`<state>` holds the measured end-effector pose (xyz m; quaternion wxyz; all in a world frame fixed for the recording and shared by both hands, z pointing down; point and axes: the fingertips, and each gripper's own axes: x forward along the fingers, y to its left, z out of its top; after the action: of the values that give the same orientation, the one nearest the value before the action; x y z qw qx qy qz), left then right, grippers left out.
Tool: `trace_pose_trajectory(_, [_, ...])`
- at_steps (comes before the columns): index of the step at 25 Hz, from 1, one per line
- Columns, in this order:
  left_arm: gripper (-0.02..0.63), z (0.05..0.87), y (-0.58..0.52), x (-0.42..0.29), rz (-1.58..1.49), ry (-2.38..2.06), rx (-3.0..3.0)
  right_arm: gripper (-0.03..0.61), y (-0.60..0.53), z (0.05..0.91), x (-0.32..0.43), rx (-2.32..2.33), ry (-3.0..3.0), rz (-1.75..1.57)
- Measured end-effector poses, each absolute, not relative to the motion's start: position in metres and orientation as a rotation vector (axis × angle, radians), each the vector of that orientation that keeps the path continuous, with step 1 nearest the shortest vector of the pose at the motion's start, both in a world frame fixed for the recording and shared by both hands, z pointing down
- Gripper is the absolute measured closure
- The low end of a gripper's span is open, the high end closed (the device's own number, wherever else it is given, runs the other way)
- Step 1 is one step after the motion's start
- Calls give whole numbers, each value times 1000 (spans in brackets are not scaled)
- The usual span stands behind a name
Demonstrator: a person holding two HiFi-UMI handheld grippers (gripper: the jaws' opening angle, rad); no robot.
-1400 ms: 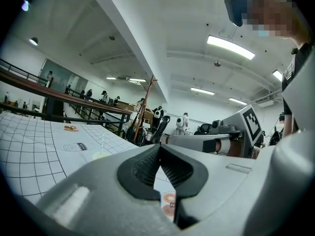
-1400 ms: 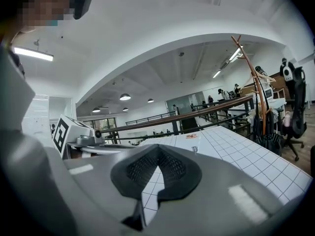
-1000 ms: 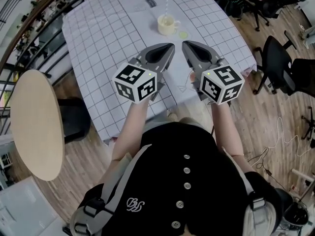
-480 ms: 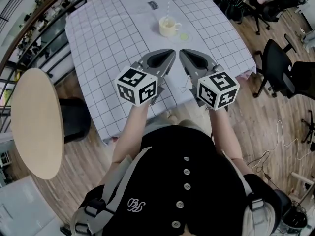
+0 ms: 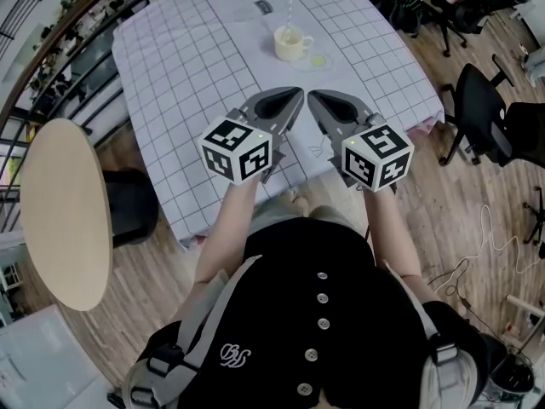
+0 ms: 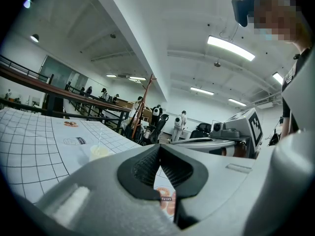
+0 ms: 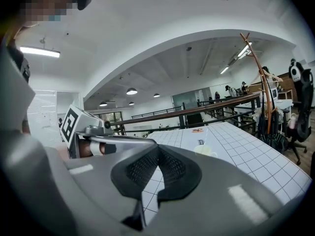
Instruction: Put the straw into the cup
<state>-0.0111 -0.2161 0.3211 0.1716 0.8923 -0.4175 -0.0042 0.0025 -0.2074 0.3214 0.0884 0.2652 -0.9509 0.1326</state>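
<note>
Evidently I am hovering both shut grippers over the near edge of the table (image 5: 170, 83), with the cup and straw well ahead of the jaws.
Wide bare cloth is lying ahead of and to either side of the jaws, and chairs are crowding only beyond the right edge. The left gripper (image 5: 294, 95) and right gripper (image 5: 313, 97) are each pressing their jaws together on nothing, tips nearly meeting. The cup (image 5: 289, 45) is looking light and easy to tip. The straw (image 5: 289, 15) is standing upright in it; I am judging it thin and crushable, best pinched gently near its upper half.
</note>
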Motion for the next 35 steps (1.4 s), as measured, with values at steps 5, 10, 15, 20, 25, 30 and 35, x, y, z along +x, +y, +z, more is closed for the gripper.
trace_pose_trajectory(5, [615,322,-214,-9,-8,-1161,2531,578,-205,325,4,774,-2813,395])
trace_pose_trajectory(10, [615,324,-213,-11,3,-1160,2525,578,-205,325,5,779,-2807,382])
trace_pose_trajectory(15, [615,323,-213,-13,-4,-1165,2522,578,-202,325,1,752,-2805,379])
trace_pose_trajectory(20, [615,323,-212,-18,-8,-1174,2520,578,-200,328,-2,751,-2801,371])
trace_pose_trajectory(25, [615,321,-210,-20,-14,-1179,2520,580,-199,325,-5,758,-2803,355])
trace_pose_trajectory(30, [615,323,-207,-21,-8,-1168,2524,578,-198,323,-7,773,-2807,353])
trace_pose_trajectory(35, [615,325,-206,-22,-4,-1156,2529,578,-197,326,-8,782,-2792,342])
